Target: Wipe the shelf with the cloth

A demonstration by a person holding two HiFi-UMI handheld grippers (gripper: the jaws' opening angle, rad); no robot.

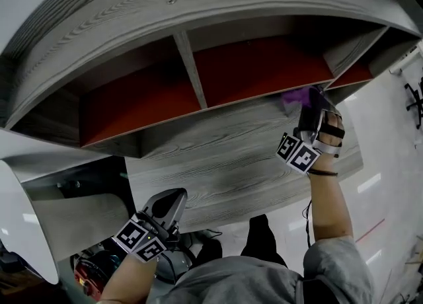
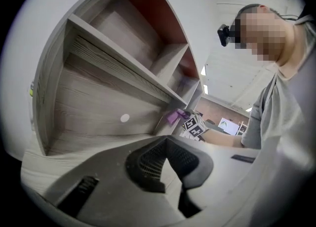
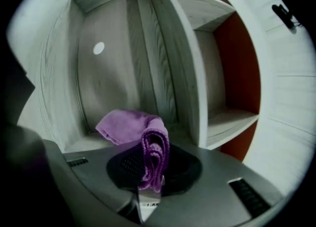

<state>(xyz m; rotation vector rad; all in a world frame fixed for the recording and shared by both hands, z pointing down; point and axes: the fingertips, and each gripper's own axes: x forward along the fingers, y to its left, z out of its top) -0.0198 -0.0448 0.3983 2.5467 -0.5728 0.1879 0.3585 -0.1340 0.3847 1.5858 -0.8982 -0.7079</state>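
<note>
Cloth [image 3: 129, 126], purple, clamped in right gripper [image 3: 150, 171], loose fold lying against grey shelf [image 1: 231, 147] board beside upright divider [image 3: 173, 63]. Left gripper [image 2: 170, 164] low, jaws together on nothing, well apart from the work. Wipe judged mid-pass. Best handling: hold clamp firm, press fold flat, sweep along grain, work into divider corner, keep jaw tips off wood.

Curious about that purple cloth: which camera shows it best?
The right gripper view: the cloth fills the middle, pinched between the fingers. The head view shows just a purple blur at the shelf edge; the left gripper view, a distant speck.
</note>
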